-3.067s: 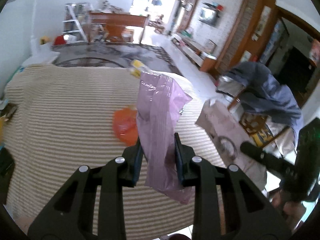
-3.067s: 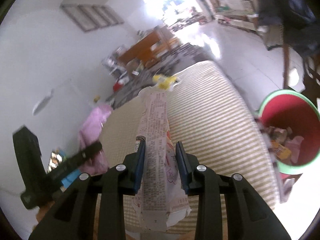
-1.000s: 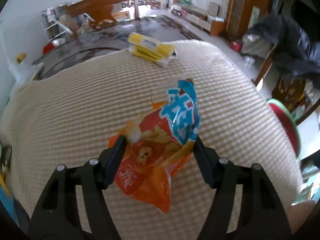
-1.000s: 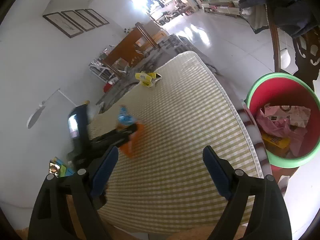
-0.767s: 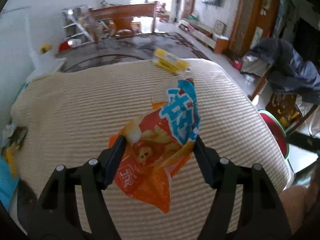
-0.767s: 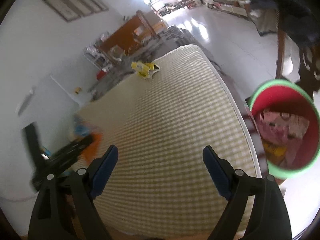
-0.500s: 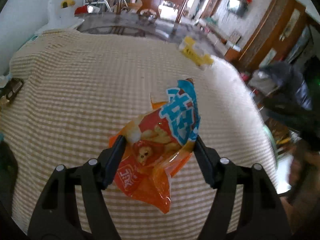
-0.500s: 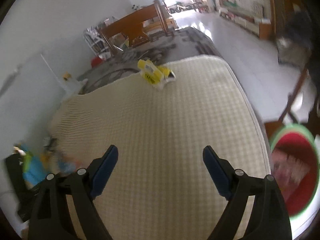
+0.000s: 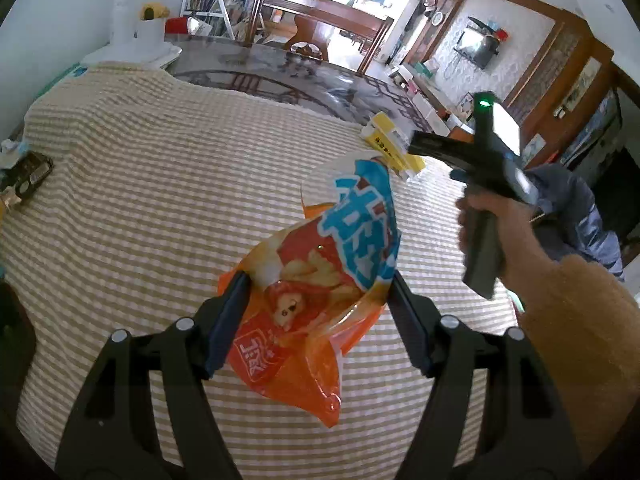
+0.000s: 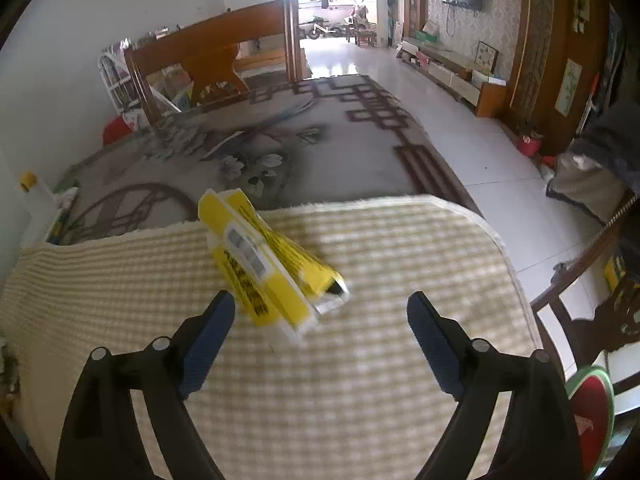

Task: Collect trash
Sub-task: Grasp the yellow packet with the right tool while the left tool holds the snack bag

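Note:
An orange and blue snack bag (image 9: pixel 316 280) hangs above the checked bed cover (image 9: pixel 160 184), with my left gripper (image 9: pixel 316 292) shut on its sides. A yellow carton (image 10: pixel 264 268) lies near the far edge of the bed cover (image 10: pixel 360 380); in the left wrist view the yellow carton (image 9: pixel 390 142) sits beyond the snack bag. My right gripper (image 10: pixel 318 312) hovers just short of the carton, its jaws opening wide, and the carton's near end lies by the left finger without being pressed. A hand holds the right gripper's body (image 9: pixel 484 184) in the left wrist view.
A red bin with a green rim (image 10: pixel 592 408) stands off the bed's right side, beside a dark wooden chair (image 10: pixel 576 280). A patterned rug (image 10: pixel 280 140) and a wooden bench (image 10: pixel 216 60) lie beyond the bed. Small dark items (image 9: pixel 28 176) rest at the bed's left edge.
My right gripper swung from beside the bin across the bed to the yellow carton and spread wider. The left gripper still holds the snack bag and has rolled; the right hand came into its view.

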Demonstrator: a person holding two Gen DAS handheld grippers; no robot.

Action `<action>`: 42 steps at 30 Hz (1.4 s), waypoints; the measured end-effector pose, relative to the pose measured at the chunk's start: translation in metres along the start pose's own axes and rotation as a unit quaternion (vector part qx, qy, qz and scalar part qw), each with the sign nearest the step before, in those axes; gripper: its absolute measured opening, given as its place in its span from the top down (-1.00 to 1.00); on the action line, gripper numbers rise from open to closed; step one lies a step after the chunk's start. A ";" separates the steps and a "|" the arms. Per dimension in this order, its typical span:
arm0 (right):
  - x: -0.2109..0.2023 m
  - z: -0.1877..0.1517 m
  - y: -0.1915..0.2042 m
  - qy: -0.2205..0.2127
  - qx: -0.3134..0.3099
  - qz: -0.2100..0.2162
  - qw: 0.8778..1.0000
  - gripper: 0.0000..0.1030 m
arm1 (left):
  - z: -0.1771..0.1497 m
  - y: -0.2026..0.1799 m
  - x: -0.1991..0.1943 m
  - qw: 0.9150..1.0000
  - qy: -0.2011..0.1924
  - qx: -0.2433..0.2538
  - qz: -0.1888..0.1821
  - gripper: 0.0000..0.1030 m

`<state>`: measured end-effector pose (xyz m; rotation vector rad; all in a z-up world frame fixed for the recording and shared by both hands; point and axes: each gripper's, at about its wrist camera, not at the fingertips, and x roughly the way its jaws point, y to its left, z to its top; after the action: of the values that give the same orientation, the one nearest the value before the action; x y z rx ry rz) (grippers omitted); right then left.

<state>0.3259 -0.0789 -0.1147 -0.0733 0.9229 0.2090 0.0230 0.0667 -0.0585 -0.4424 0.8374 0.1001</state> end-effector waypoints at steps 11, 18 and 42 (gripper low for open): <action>0.036 -0.006 0.043 0.038 -0.163 -0.068 0.983 -0.20 | 0.002 0.003 0.004 1.000 0.008 -0.011 -0.007 -0.31; -0.009 -0.033 0.024 0.062 -0.140 0.010 0.988 -0.09 | 0.005 0.008 0.006 1.000 0.008 -0.020 -0.005 -0.31; -0.116 -0.153 0.037 0.100 -0.111 0.092 0.984 -0.65 | 0.006 0.018 0.005 0.999 0.009 -0.041 -0.003 -0.31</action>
<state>0.1302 -0.0835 -0.1133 -0.2195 1.1054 0.4831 0.0264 0.0848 -0.0650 -0.5245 0.8508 0.1255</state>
